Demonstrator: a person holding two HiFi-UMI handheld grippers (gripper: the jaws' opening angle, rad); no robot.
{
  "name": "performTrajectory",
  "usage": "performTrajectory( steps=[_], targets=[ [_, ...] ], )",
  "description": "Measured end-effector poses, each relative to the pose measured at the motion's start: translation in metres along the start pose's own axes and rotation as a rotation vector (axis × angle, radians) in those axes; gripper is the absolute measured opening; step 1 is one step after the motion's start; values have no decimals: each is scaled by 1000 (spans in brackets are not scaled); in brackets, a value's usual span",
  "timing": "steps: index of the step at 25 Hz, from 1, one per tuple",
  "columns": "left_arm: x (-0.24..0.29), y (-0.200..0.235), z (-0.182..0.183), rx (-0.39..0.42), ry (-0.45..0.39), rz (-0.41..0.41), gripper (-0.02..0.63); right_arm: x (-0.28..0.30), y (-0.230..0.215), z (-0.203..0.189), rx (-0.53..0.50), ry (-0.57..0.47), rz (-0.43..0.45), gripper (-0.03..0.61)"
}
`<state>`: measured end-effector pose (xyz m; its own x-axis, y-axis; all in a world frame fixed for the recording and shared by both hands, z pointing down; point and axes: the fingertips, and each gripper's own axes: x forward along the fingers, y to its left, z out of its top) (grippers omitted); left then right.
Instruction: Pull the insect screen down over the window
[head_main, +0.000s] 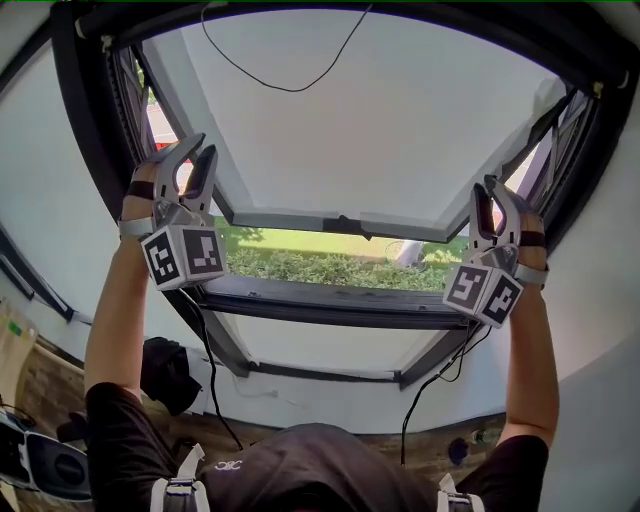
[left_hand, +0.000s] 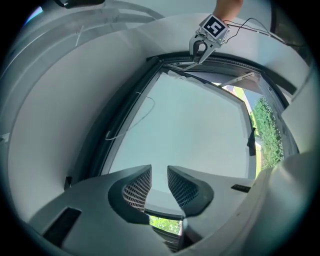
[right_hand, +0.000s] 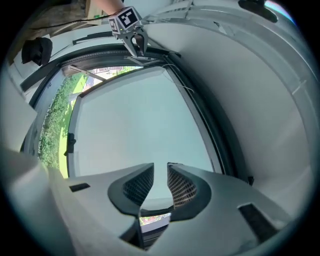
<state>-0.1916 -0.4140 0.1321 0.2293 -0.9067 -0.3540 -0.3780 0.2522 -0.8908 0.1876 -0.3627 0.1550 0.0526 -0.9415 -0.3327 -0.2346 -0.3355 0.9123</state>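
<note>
The roof window (head_main: 330, 300) has a dark frame. A pale panel (head_main: 380, 120) fills its upper part and ends in a grey bottom rail (head_main: 340, 222); I cannot tell whether it is the screen or a pane. Green lawn shows below the rail. My left gripper (head_main: 197, 150) is raised beside the frame's left side, open and empty, as its own view shows (left_hand: 159, 175). My right gripper (head_main: 490, 188) is up at the frame's right side, open with nothing between its fingers (right_hand: 161, 172). Each gripper shows far off in the other's view: the right gripper (left_hand: 200, 50), the left gripper (right_hand: 137, 47).
A thin cord (head_main: 290, 85) loops across the top of the panel. Metal stays (head_main: 560, 120) stand at the window's sides. Black cables (head_main: 210, 370) hang from both grippers. A dark bag (head_main: 165, 370) lies on the wooden floor at the left, below the white wall.
</note>
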Motion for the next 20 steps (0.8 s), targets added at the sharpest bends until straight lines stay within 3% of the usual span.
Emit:
performTrajectory(
  steps=[4, 8, 13, 20],
  targets=[
    [17, 53, 13, 28, -11, 40, 115, 14, -43, 19, 54, -38, -19, 91],
    [39, 91, 20, 33, 0, 35, 117, 27, -83, 25, 10, -39, -60, 91],
    [58, 128, 21, 122, 38, 50, 117, 42, -137, 32, -7, -33, -98, 91],
    [86, 166, -1, 173, 132, 58, 117, 70, -181, 27, -16, 24, -104, 91]
  ],
)
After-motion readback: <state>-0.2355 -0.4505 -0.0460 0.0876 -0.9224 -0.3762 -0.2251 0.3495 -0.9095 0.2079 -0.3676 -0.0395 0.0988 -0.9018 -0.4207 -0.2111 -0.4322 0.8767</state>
